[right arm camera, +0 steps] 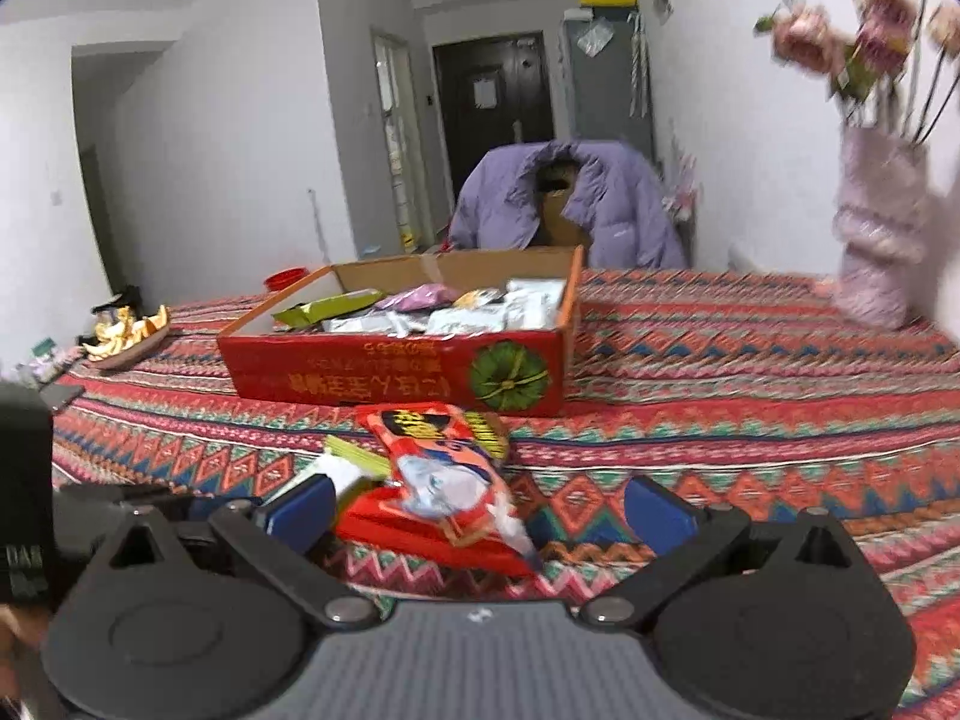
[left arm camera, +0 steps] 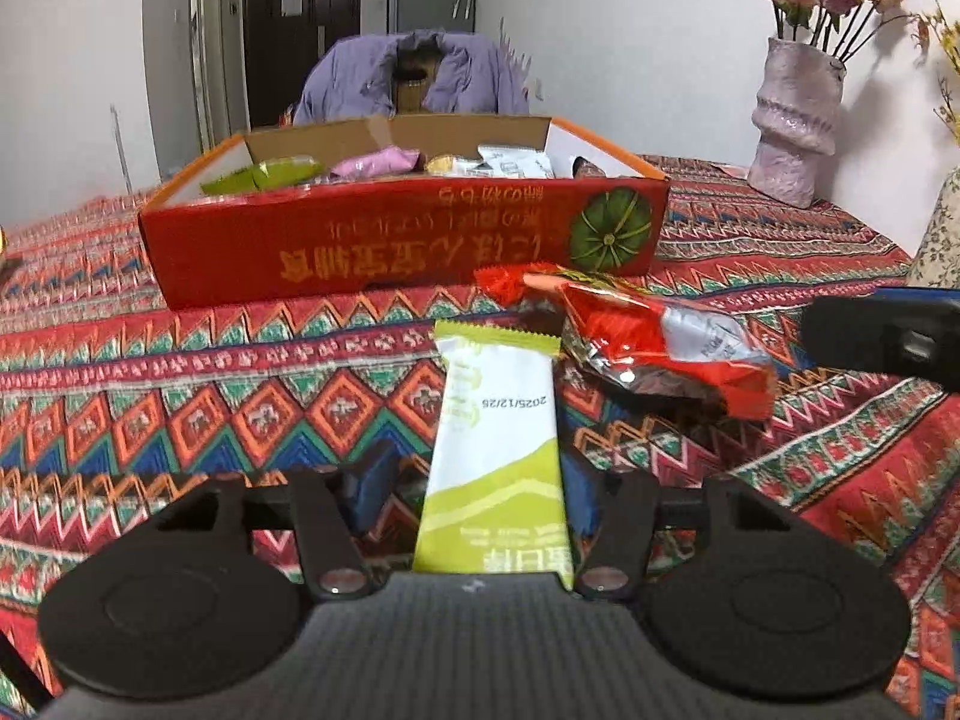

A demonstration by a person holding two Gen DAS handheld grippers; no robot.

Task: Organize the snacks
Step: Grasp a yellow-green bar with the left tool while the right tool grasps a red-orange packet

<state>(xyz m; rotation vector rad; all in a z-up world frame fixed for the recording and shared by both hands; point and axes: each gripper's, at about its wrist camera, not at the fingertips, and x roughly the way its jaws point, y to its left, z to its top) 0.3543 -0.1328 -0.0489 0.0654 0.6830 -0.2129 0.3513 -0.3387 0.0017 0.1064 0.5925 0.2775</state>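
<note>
A red cardboard box (left arm camera: pixel 384 240) holding several snack packets stands on the patterned tablecloth; it also shows in the right wrist view (right arm camera: pixel 396 372). My left gripper (left arm camera: pixel 480 492) is shut on a white-and-green snack bar (left arm camera: pixel 498 420) that points toward the box. A red snack packet (left arm camera: pixel 648 336) lies just right of the bar. In the right wrist view my right gripper (right arm camera: pixel 480 510) is open, its blue fingers on either side of the red packet (right arm camera: pixel 444 492). The white-and-green bar (right arm camera: pixel 348 468) shows left of it.
A pink vase (left arm camera: pixel 798 120) with flowers stands at the back right. A chair draped with a purple jacket (right arm camera: pixel 564 204) sits behind the table. A plate of peels (right arm camera: pixel 126 336) lies at the far left table edge. The right gripper's body (left arm camera: pixel 888 336) enters the left view's right edge.
</note>
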